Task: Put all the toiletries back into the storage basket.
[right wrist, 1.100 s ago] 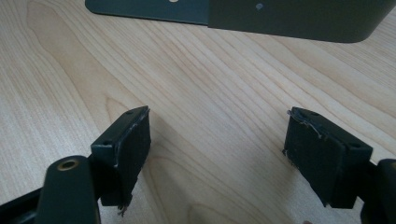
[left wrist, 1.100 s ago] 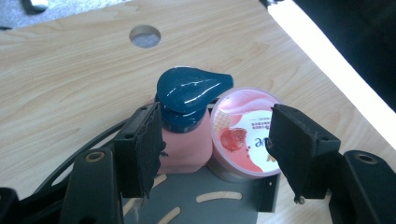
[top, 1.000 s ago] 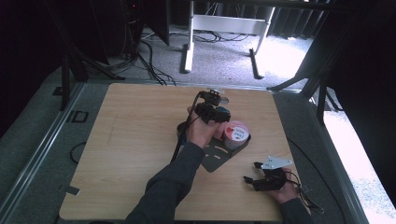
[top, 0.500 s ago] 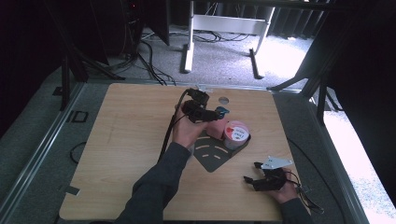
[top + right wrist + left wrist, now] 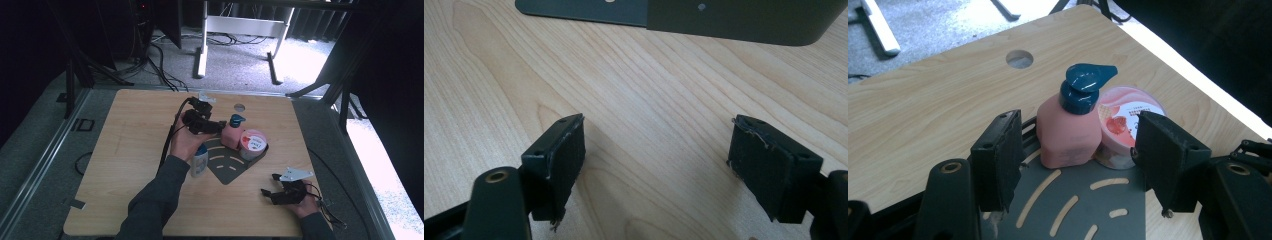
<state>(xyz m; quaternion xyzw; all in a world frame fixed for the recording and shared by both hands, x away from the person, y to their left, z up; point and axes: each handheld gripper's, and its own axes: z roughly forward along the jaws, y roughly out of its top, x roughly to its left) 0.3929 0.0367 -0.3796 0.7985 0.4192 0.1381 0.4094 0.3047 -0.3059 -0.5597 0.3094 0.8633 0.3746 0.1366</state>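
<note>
Pink plastic marks the pump bottle [image 5: 1070, 131], which is stood upright at the back of a dark grey fan-shaped rack [image 5: 1073, 205], its dark blue pump head turned toward a pink-lidded tub [image 5: 1130, 117] touching it on the rack. The left gripper [image 5: 1080, 155] is held just short of the bottle, its jaws having just been opening, wide apart with nothing pressed between them. A white bottle [image 5: 199, 162] is seen beside the rack's near left edge. The right gripper [image 5: 656, 167] is held low over bare wooden table [image 5: 649, 80], jaws spread and empty.
</note>
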